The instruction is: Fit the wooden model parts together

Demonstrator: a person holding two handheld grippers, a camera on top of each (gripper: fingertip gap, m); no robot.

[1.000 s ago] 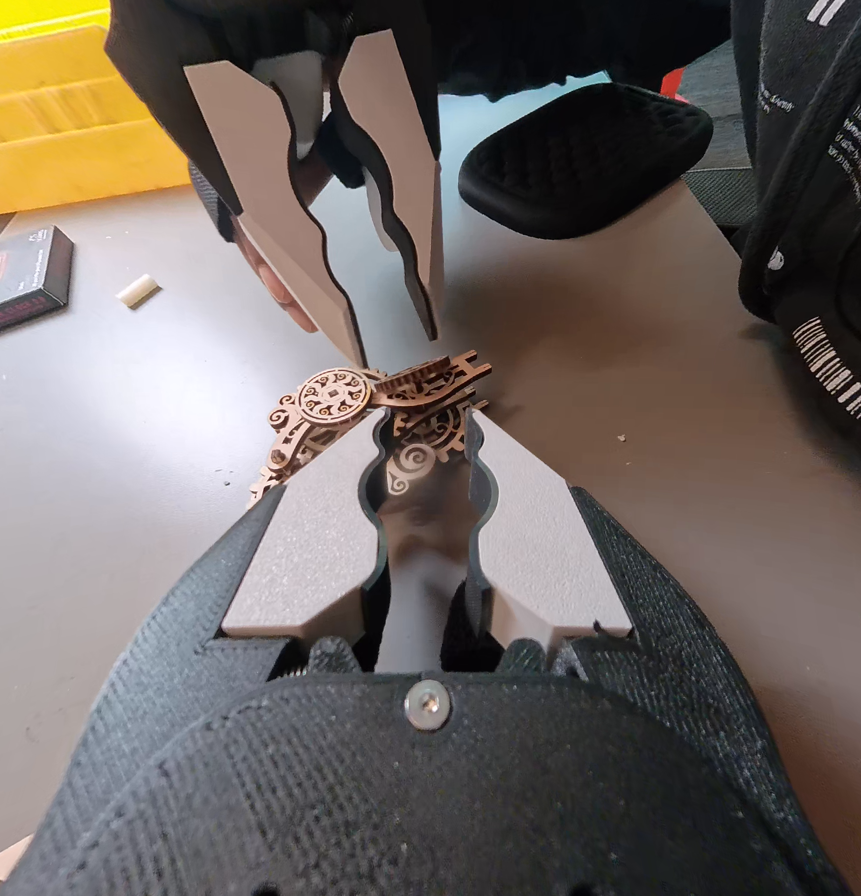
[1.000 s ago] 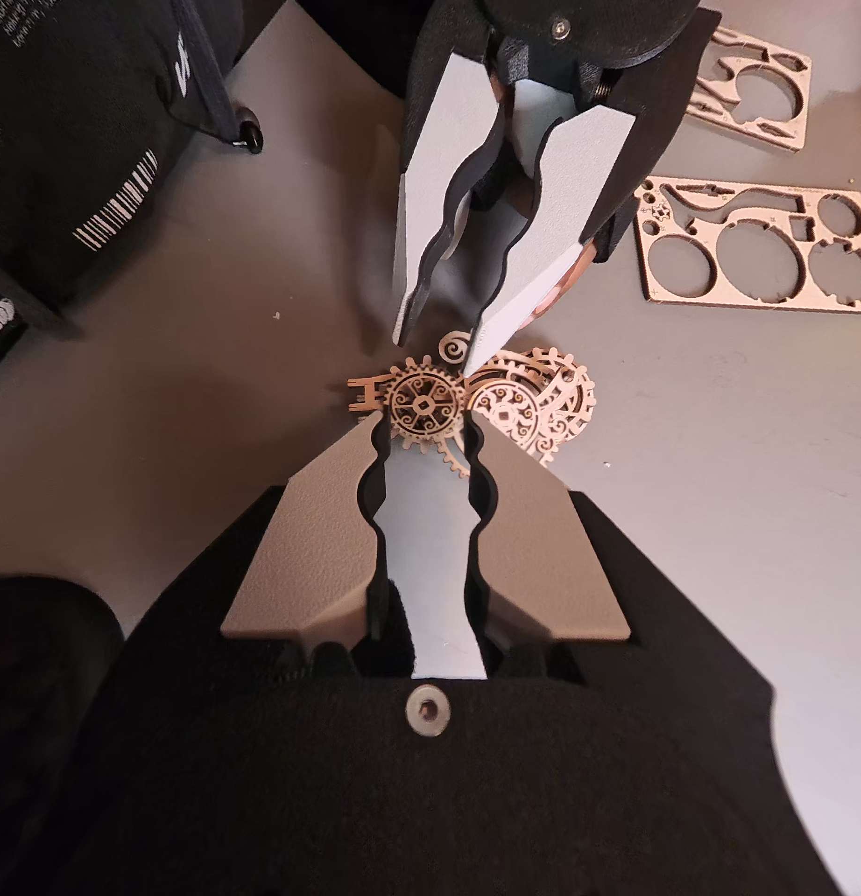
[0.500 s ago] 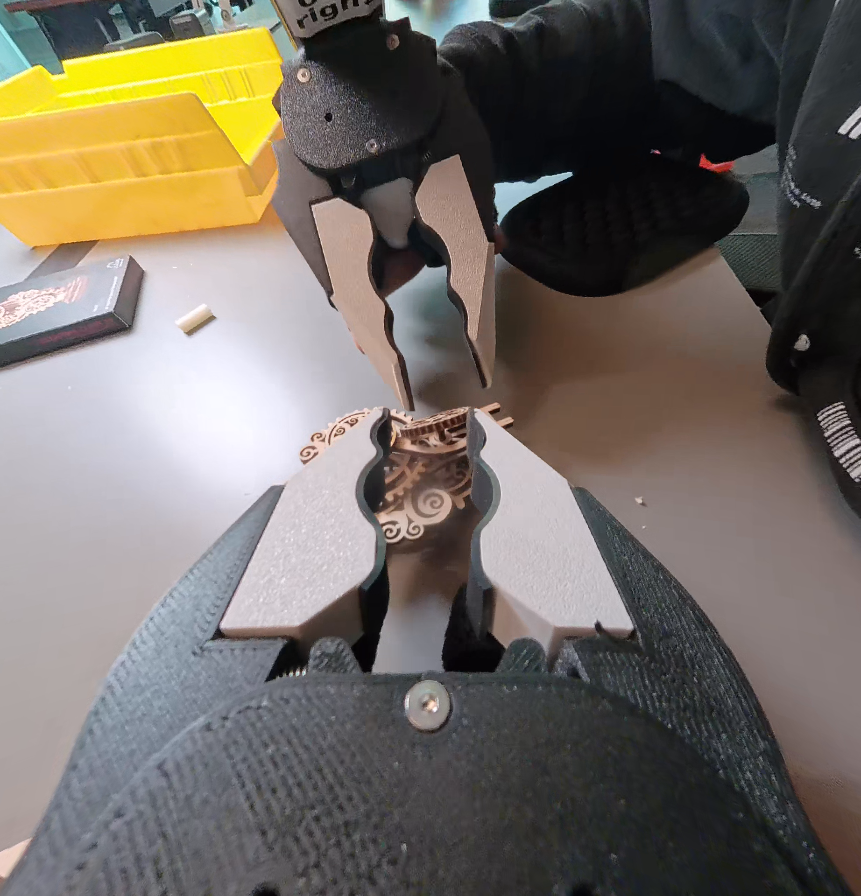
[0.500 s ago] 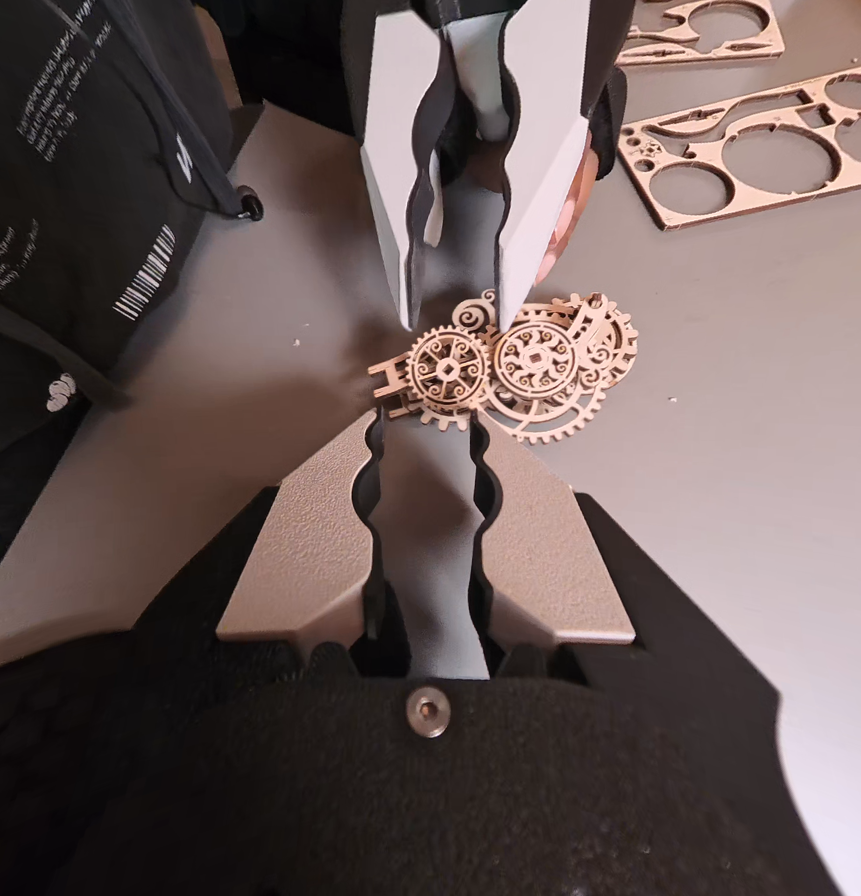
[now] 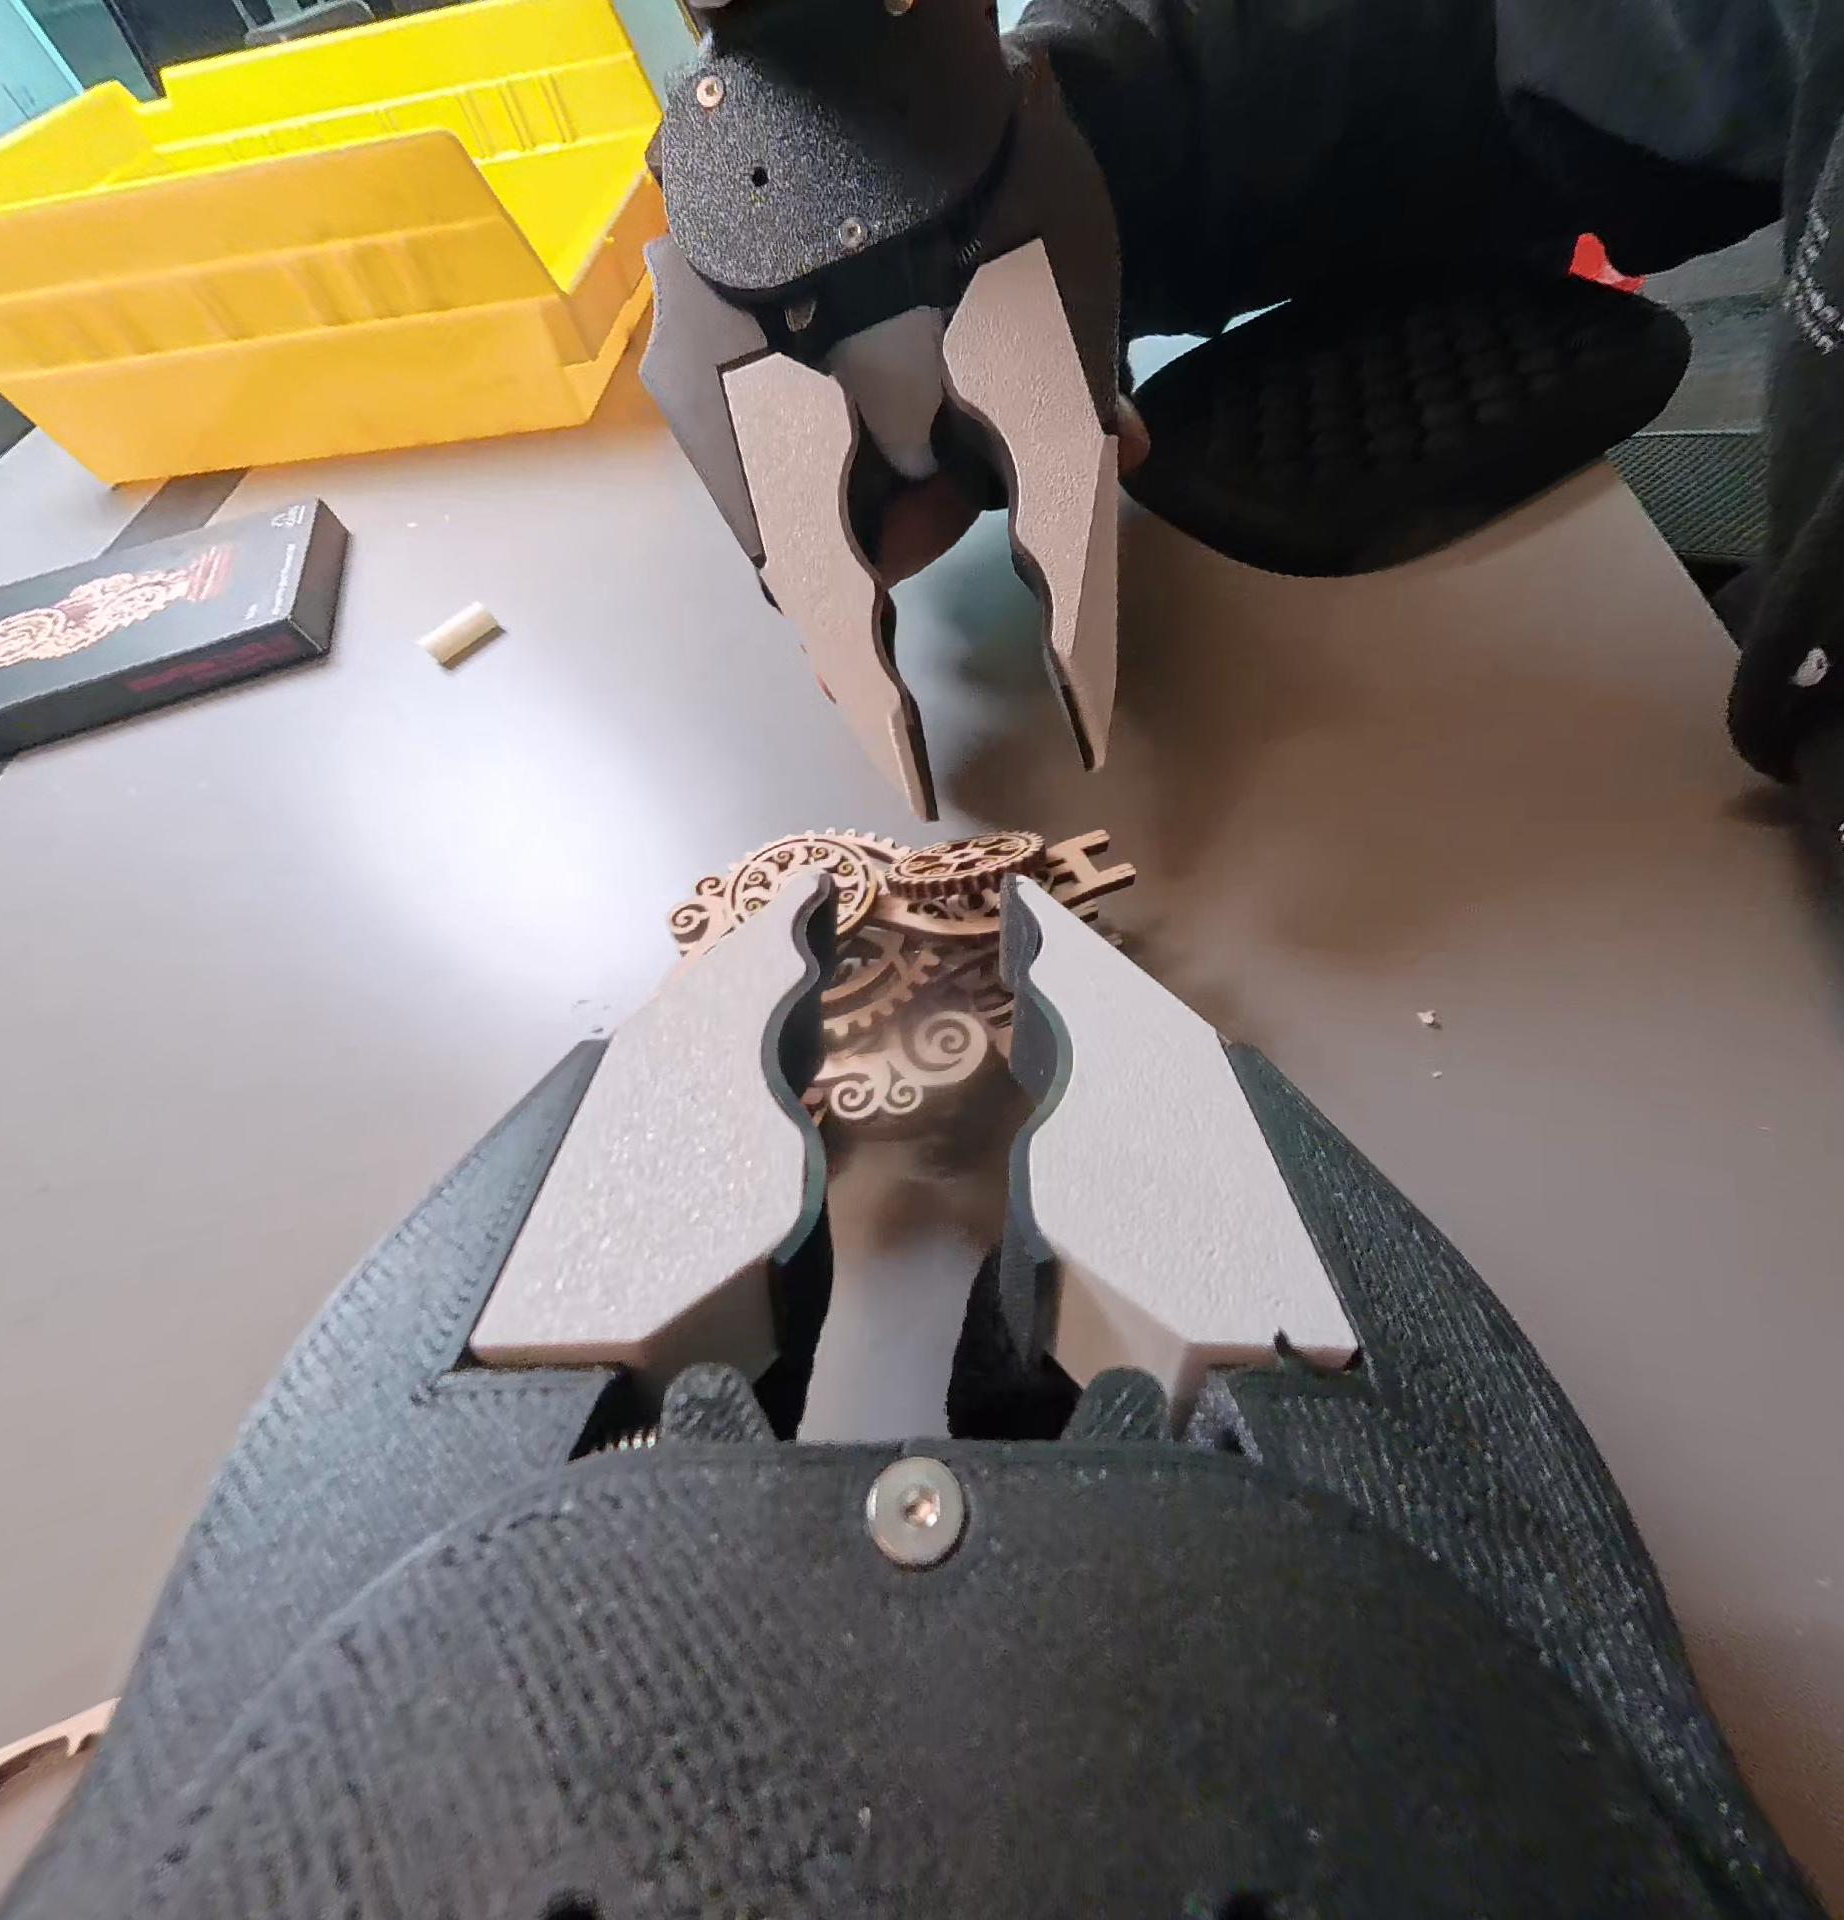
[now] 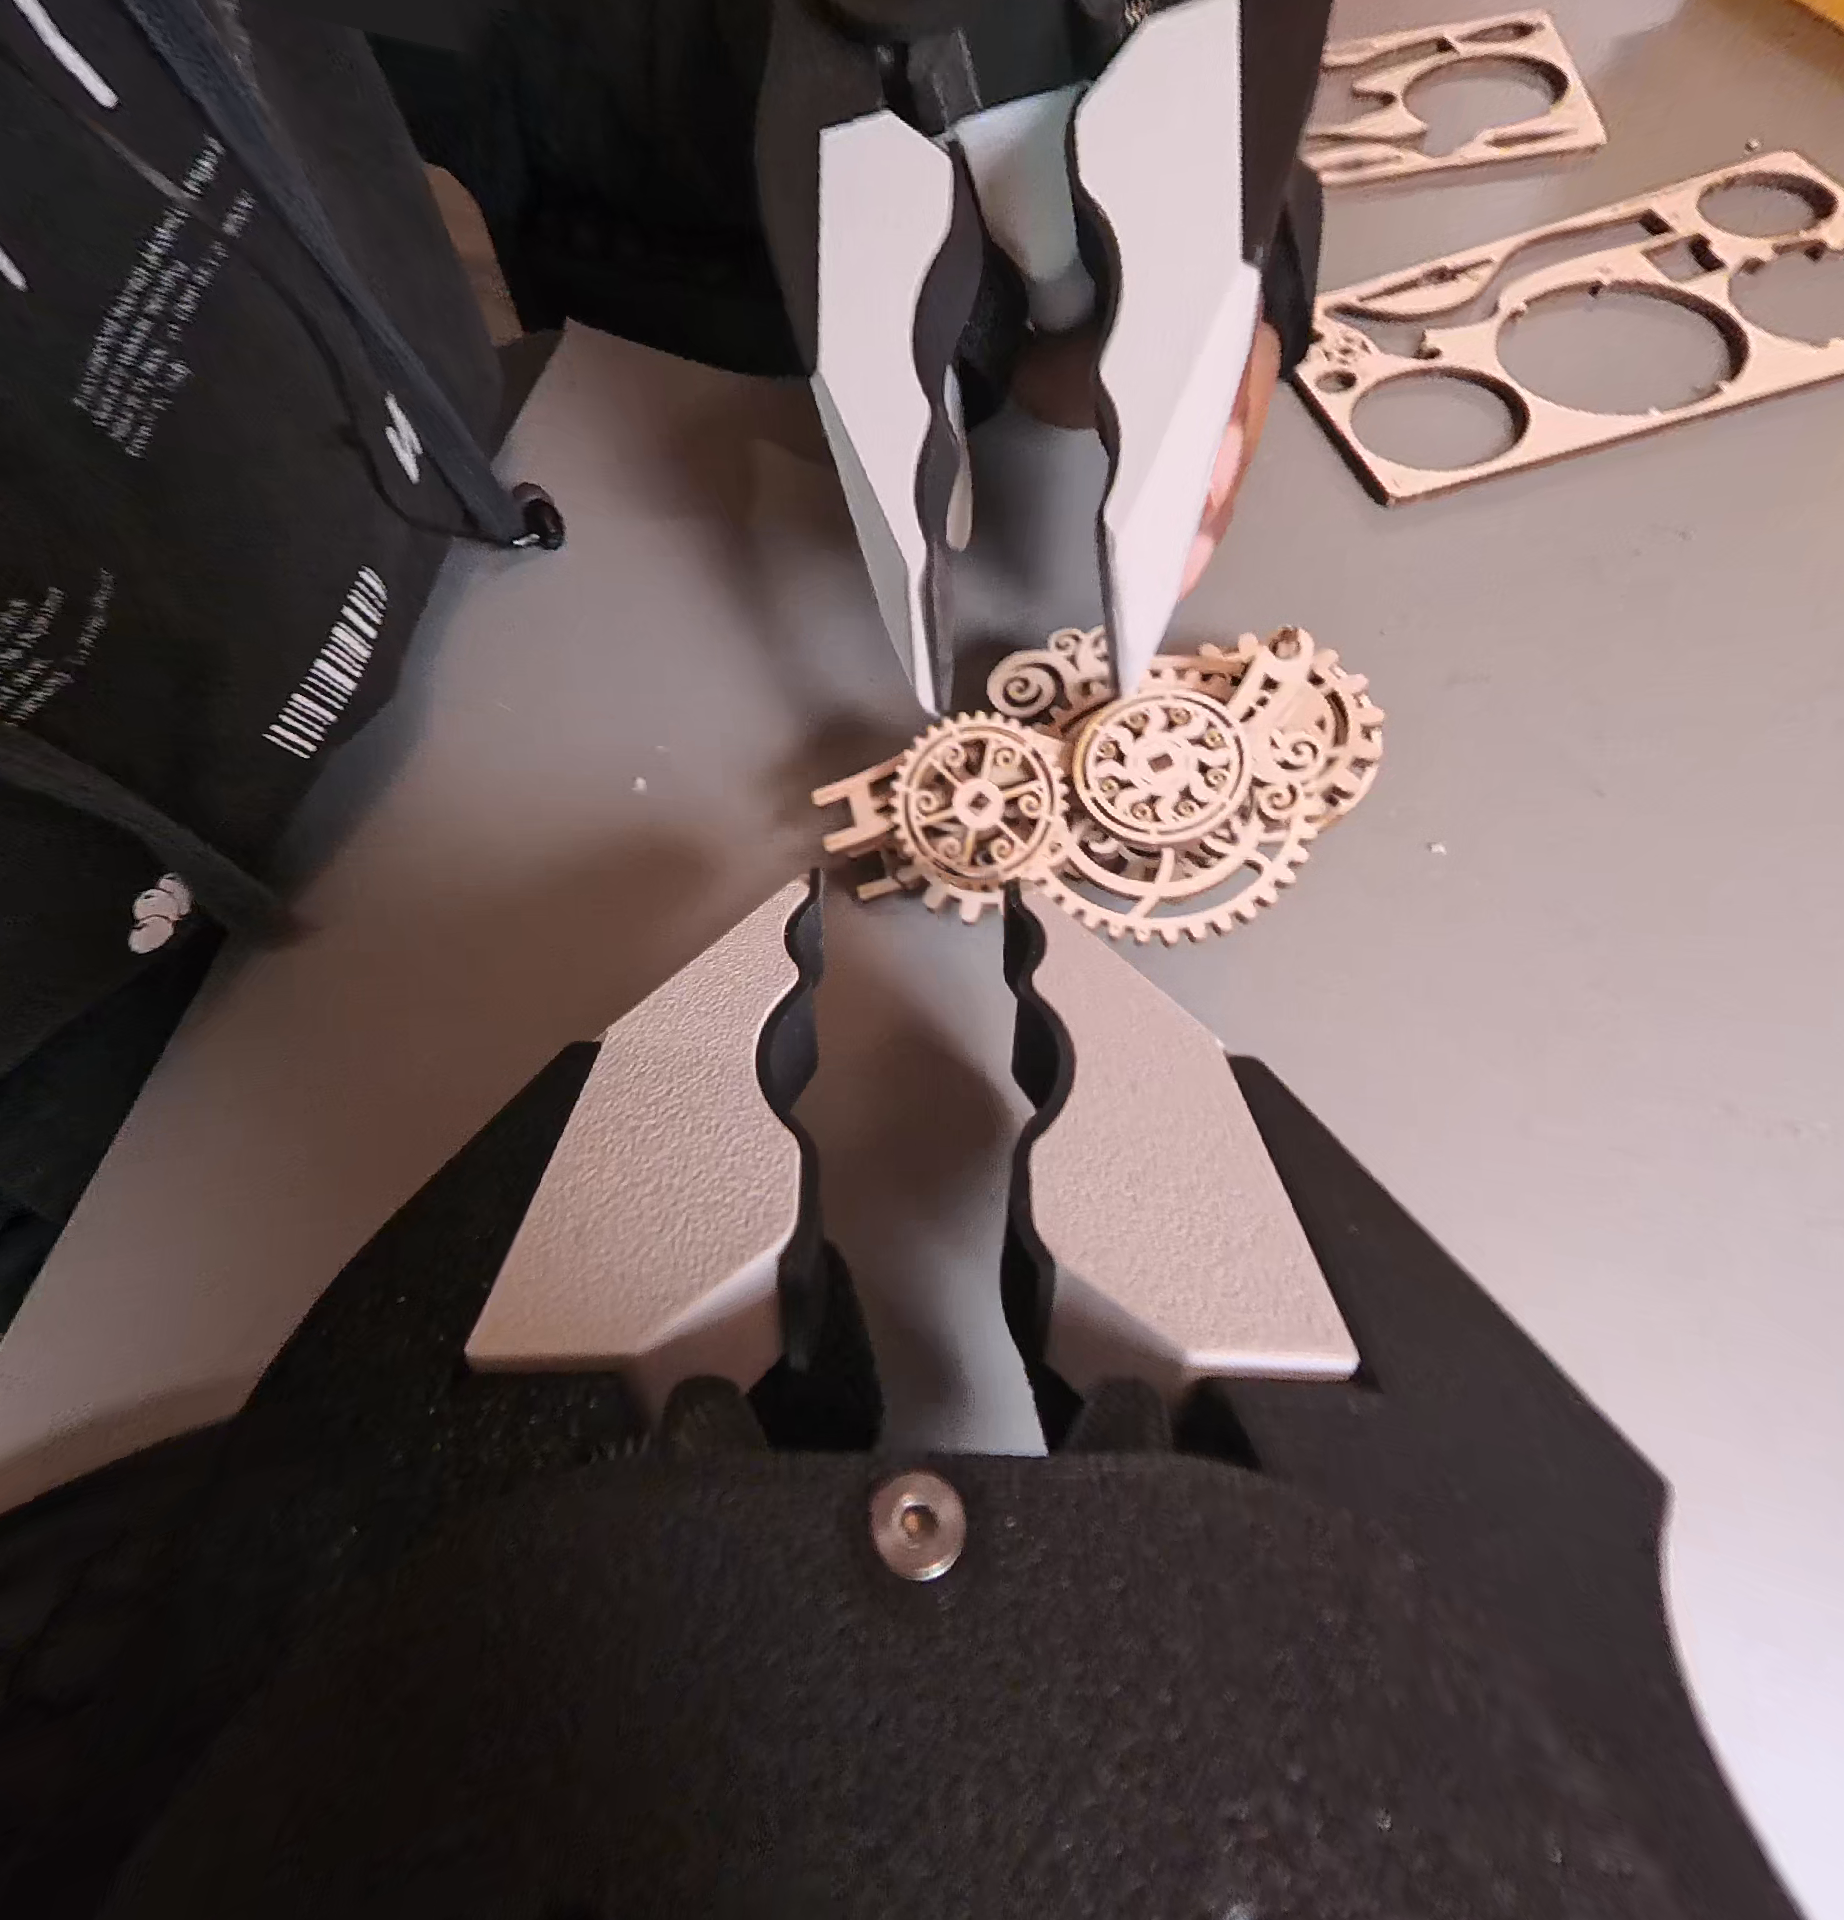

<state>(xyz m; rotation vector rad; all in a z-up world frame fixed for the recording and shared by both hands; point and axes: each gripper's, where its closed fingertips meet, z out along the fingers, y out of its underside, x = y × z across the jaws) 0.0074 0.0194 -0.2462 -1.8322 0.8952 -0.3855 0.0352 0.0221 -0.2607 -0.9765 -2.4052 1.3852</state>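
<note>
The left gripper (image 5: 913, 904) stands at lower centre of its own view, jaws parted and gripping nothing; the wooden model (image 5: 902, 956) lies on the table (image 5: 274, 935) beneath and between its fingertips, with no pad seen pressing it. The right gripper (image 5: 1006, 784) hangs at upper centre of that view, jaws likewise apart and empty, just above the model. In the right wrist view the model (image 6: 1136, 800) sits at centre frame with two ornate wheels on top and larger gears below. By judgement, assembly is well advanced; what remains cannot be told. Count: two grippers, one model, two emptied part sheets (image 6: 1624, 312) at upper right, one yellow bin (image 5: 274, 260), one dark box (image 5: 139, 623).
</note>
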